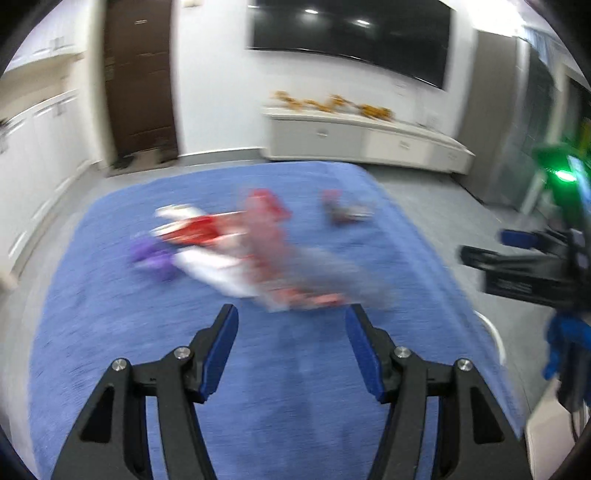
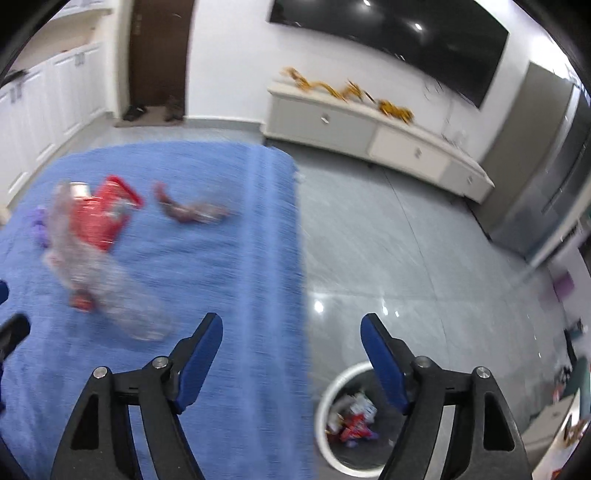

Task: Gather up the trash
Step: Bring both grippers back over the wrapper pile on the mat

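Trash lies on a blue cloth-covered table (image 1: pixel 110 332). A clear crushed plastic bottle (image 1: pixel 310 273) lies just ahead of my open, empty left gripper (image 1: pixel 291 321). Behind it lie a red and white wrapper (image 1: pixel 207 236), a purple wrapper (image 1: pixel 151 254) and a dark red wrapper (image 1: pixel 343 210). In the right wrist view the bottle (image 2: pixel 103 273), a red wrapper (image 2: pixel 99 214) and the dark wrapper (image 2: pixel 188 210) lie to the left. My right gripper (image 2: pixel 291 328) is open and empty over the table's right edge (image 2: pixel 299 295). A white-rimmed bin (image 2: pixel 332 406) with trash inside stands on the floor below it.
The other gripper (image 1: pixel 524 266) shows at the right of the left wrist view. A low white cabinet (image 2: pixel 369 129) stands against the far wall under a black screen (image 2: pixel 388 33). Grey tiled floor (image 2: pixel 406 240) lies right of the table. A brown door (image 1: pixel 136 74) is far left.
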`<state>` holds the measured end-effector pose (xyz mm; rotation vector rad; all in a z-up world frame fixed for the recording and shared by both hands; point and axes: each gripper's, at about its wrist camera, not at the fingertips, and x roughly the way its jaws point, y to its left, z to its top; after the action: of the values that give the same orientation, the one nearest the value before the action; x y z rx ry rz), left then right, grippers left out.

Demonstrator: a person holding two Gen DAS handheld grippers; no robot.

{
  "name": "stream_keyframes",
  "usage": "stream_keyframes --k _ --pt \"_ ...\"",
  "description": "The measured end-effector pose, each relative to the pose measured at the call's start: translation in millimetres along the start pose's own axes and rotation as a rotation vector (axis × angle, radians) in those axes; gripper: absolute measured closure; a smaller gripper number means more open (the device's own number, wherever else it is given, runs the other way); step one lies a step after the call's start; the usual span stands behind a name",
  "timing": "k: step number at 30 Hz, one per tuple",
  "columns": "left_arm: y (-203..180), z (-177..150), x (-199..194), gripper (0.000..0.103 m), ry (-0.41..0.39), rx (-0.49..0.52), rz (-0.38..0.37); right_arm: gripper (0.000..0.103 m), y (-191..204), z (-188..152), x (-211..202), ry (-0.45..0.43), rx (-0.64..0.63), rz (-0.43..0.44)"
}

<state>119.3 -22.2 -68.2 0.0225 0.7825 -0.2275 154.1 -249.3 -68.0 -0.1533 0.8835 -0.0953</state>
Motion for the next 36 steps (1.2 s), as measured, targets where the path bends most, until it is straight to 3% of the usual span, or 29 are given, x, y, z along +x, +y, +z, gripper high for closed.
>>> stream_keyframes --k 4,9,15,23,29,36 --pt "51 -15 -1 0.044 -0.008 -0.069 0.097 0.024 38 2 -16 -0.078 -0.002 0.030" --pt "83 -32 -5 0.044 0.011 -0.106 0.131 0.021 68 -2 -26 -0.135 0.004 0.059" --pt "80 -41 -19 0.044 -0.014 -0.088 0.165 0.019 77 -16 -47 -0.195 0.030 0.100" --pt "70 -41 -27 0.044 -0.056 -0.140 0.159 0.007 75 -39 -57 -0.220 0.035 0.122" --pt "46 -40 -39 0.044 -0.091 -0.106 0.157 0.000 71 -58 -58 -0.246 0.045 0.177" --pt "21 -34 -37 0.044 -0.075 -0.061 0.179 0.000 62 -68 -61 -0.289 0.078 0.233"
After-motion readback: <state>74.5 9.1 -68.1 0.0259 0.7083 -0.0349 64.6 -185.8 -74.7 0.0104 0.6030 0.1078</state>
